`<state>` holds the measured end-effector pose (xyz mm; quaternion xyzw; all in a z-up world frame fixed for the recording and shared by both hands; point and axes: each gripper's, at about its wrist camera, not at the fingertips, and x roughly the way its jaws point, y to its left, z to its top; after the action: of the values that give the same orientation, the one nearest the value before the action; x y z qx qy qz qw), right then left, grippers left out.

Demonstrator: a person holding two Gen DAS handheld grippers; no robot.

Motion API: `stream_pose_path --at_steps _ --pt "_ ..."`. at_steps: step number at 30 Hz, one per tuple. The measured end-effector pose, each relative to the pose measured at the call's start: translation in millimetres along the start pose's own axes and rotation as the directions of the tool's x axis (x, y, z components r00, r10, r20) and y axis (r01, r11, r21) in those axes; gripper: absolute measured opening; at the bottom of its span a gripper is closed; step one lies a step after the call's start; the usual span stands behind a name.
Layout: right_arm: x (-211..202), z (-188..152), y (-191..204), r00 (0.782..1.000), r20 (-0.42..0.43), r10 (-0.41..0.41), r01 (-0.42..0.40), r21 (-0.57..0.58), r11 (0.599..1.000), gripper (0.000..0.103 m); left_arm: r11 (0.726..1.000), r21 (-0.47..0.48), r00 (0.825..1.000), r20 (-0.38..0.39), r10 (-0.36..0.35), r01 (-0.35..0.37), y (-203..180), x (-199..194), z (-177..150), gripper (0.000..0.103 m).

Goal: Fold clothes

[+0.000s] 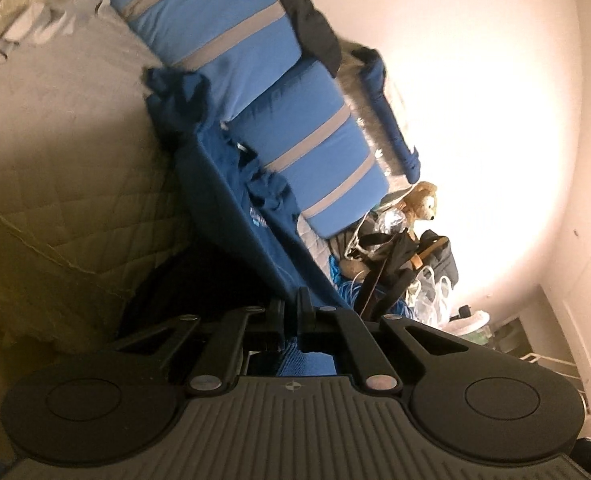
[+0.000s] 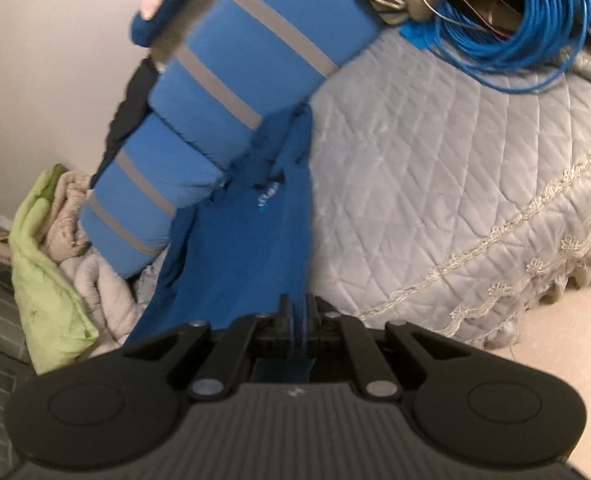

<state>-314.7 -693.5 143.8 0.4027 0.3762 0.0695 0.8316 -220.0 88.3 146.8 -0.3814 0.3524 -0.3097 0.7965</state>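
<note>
quilted bed (image 2: 435, 184), blue shirt (image 2: 247, 248), striped pillows (image 2: 199, 128)

The quilted bedspread (image 2: 435, 184) is left bare on one wide side, so open room is found there beside the blue shirt (image 2: 251, 248). The far side is blocked by two blue pillows with grey stripes (image 2: 215, 92), which are touched by the shirt's far end. One corner of the bed is filled by a coil of blue cable (image 2: 511, 16). The other way is closed off by a heap of bedding with a green cloth (image 2: 47, 280). Beyond the pillows, a teddy bear (image 1: 421, 200) and bags (image 1: 431, 280) are piled by the wall (image 1: 495, 80).
</note>
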Motion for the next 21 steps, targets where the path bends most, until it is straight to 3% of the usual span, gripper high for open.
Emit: stream_pose_path --at_steps 4,8,13,16,18,19,20,21 --pt "-21.8 -14.6 7.0 1.000 0.003 -0.009 0.009 -0.010 1.000 0.003 0.999 0.016 0.999 -0.014 0.043 -0.043 -8.7 -11.2 -12.0 0.005" --pt "-17.2 -31.1 -7.4 0.998 -0.043 -0.047 0.047 0.010 0.999 0.003 0.990 -0.066 0.991 -0.062 0.120 -0.124 20.0 -1.6 -26.0 0.005" --pt "16.3 -48.0 -29.0 0.983 -0.130 -0.130 0.132 0.006 0.991 0.003 0.956 -0.118 0.958 -0.139 0.251 -0.267 57.8 24.3 -41.9 0.006" --pt "31.0 -53.1 -32.7 0.972 -0.158 -0.177 0.172 -0.042 0.984 0.004 0.943 -0.136 0.946 -0.157 0.283 -0.304 66.9 36.4 -42.8 0.011" --pt "38.7 -53.3 -32.9 0.964 -0.175 -0.198 0.187 -0.074 0.980 0.011 0.938 -0.127 0.940 -0.159 0.302 -0.323 69.3 39.0 -38.9 0.015" --pt "40.2 -52.5 -31.4 0.962 -0.169 -0.213 0.198 -0.098 0.975 0.014 0.932 -0.117 0.933 -0.156 0.324 -0.344 69.3 40.3 -35.7 0.024" --pt "40.8 -50.9 -29.2 0.960 -0.153 -0.236 0.218 -0.122 0.968 0.041 0.926 -0.108 0.927 -0.145 0.346 -0.363 70.1 37.8 -34.5 0.034" --pt "41.3 -48.6 -26.5 0.958 -0.135 -0.255 0.235 -0.145 0.961 0.052 0.920 -0.102 0.923 -0.125 0.364 -0.377 70.4 33.8 -33.1 0.037"
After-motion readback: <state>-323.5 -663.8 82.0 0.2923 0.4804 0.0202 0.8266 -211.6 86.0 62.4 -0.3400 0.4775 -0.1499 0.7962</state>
